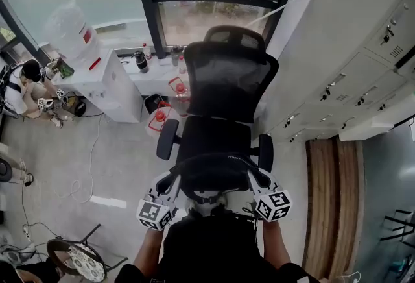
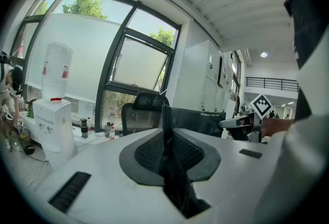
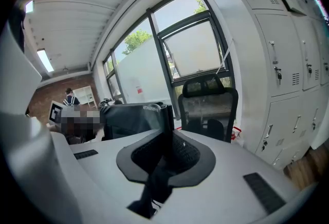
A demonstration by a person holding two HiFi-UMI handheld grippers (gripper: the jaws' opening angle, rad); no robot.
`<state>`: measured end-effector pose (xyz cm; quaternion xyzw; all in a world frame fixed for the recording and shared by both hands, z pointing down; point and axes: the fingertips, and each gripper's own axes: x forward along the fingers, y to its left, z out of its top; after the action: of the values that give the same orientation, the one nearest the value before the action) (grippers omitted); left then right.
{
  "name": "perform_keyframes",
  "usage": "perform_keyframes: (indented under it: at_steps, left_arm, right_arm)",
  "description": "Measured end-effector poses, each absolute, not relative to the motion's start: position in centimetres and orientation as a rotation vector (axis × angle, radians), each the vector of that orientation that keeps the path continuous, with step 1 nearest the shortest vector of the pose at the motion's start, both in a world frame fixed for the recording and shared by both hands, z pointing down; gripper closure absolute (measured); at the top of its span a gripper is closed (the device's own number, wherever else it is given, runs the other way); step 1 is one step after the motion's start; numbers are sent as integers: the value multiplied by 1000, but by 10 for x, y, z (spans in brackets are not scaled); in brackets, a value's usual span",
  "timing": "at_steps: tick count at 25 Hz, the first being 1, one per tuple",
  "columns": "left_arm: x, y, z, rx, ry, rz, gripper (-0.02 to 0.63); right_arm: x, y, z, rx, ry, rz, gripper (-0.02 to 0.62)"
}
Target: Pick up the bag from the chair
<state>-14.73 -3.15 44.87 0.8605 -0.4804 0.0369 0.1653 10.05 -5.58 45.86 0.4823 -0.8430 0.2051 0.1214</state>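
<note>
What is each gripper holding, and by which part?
The black bag, by its black strap: the left gripper and the right gripper are each shut on it.

Black top (image 1: 207, 250); left hand-held gripper (image 1: 172, 176), right hand-held gripper (image 1: 255, 176) white-bodied, dark mesh-textured pads (image 2: 146, 153), black-and-white marker cubes (image 1: 154, 213)

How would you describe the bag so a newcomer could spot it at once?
Start at the black mesh office chair by the window. Over its seat hangs the bag: black too, but smooth, its straps clamped in the left gripper and right gripper.
</note>
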Motion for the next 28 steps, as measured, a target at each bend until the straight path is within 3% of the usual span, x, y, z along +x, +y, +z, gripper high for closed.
perform_keyframes:
  at_steps: [28]
  left_arm:
    - [-138,-30,441,2465,-1357,74,559]
  right_arm:
    - [108,-50,448,1414,-2453,538,565]
